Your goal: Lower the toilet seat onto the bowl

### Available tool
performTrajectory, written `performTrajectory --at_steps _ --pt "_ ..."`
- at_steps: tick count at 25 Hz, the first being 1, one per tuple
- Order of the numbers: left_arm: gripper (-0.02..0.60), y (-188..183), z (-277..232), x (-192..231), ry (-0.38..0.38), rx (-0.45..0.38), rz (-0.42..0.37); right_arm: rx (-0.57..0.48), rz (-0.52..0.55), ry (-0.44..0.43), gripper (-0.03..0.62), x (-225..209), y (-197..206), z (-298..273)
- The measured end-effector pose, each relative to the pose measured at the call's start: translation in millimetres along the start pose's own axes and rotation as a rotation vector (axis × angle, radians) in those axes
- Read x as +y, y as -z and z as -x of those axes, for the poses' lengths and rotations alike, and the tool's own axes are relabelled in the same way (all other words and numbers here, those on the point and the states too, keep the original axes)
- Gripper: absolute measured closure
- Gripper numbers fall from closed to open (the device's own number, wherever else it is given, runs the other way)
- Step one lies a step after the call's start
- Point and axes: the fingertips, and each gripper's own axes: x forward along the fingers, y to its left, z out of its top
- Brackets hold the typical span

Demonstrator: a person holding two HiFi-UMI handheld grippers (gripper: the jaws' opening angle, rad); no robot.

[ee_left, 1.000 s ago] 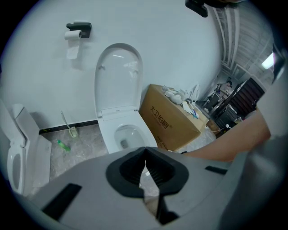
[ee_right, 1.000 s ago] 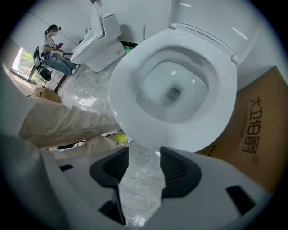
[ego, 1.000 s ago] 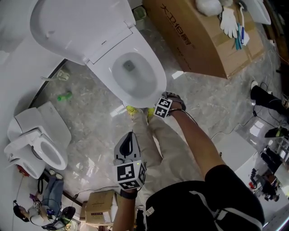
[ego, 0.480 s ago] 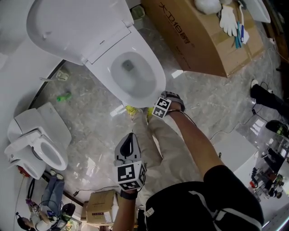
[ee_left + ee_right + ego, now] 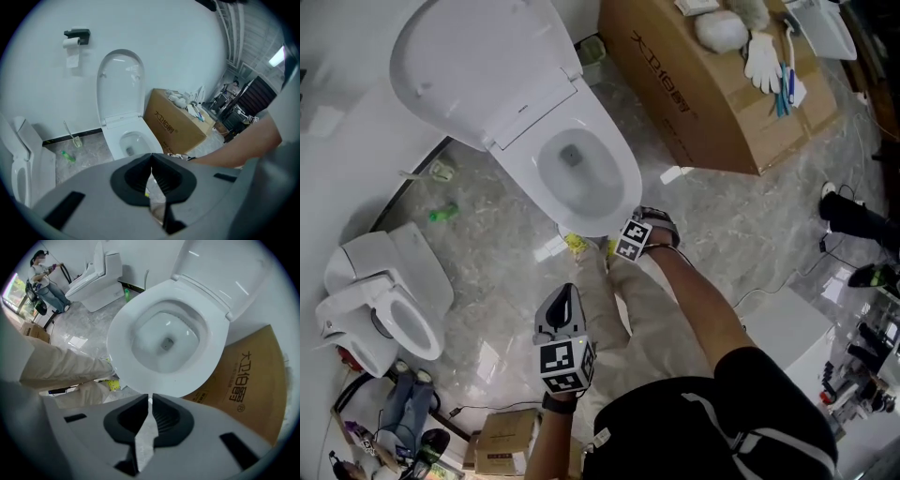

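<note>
Toilet [image 5: 534, 112] centre — cardboard box [image 5: 703, 94] right, second toilet [image 5: 380, 300] left.

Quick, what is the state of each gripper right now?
Left gripper: tongs closed, holding nothing.
Right gripper: tongs have just been closing and are now practically shut, with nothing between them.

Printed on the box [image 5: 251, 380], right of frame: dark Chinese characters ending in an ® mark. Same print on its side, upper middle of the head view. Nothing else legible.
</note>
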Motion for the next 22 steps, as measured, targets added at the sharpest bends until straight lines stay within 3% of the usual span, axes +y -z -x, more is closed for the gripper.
performTrajectory --at_steps 6,10,15,20,22 --pt "0.569 -29 31 -19 -0.006 -0.074 -0.019 -0.187 0.105 0.038 0.599 9 -26 103" --pt "0.569 -75 50 -30 -0.024 -0.228 0.013 -0.363 0.084 0.111 0.599 -29 -48 197" --pt "0.569 -102 86 -37 -0.063 -0.281 -0.074 -0.595 -0.138 0.164 0.600 -45 -70 331" --pt "0.569 -139 123 -53 -0.058 -0.406 -0.086 -0.837 -0.347 0.174 0.600 -74 -76 450" --pt "0.569 -155 143 -51 -0.054 -0.457 -0.081 -0.914 -0.372 0.207 0.600 -79 -76 493"
